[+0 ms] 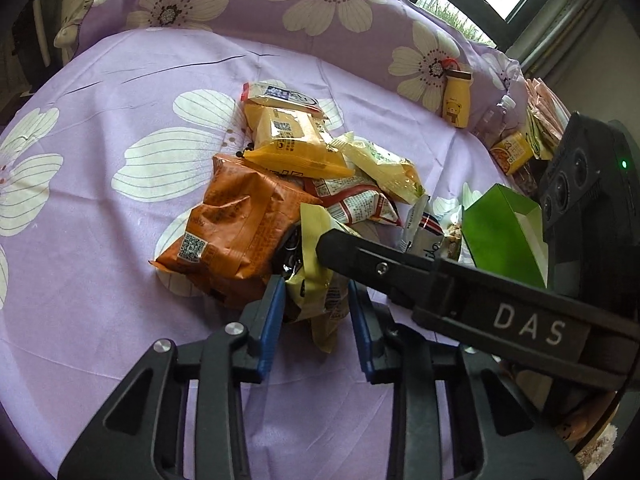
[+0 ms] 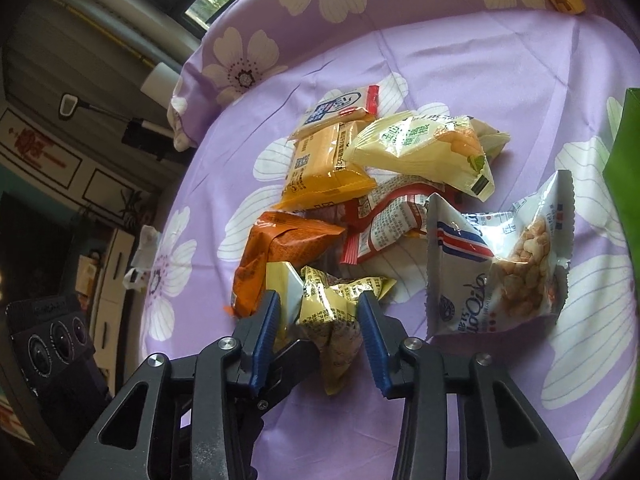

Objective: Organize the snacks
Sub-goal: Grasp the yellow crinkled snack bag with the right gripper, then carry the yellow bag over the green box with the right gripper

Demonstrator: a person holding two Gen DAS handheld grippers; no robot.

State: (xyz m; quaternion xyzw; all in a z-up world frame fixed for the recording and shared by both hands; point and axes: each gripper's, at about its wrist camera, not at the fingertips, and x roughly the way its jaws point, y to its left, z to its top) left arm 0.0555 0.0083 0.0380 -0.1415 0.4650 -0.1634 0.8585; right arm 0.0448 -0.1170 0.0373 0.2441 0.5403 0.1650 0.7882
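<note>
Yellow packet (image 2: 332,312) at the pile's (image 1: 292,168) near edge on the purple sheet (image 1: 120,240) is pinched by both the left gripper (image 1: 316,300) and right gripper (image 2: 320,316), so the pick-up step seems under way, and lifting calls for one to let go.

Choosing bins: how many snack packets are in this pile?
7: blue-white packet, amber packet, pale-green packet at the back; red-white packet centre; orange packet left; peanut bag right; yellow packet nearest. Others may be hidden.
</note>
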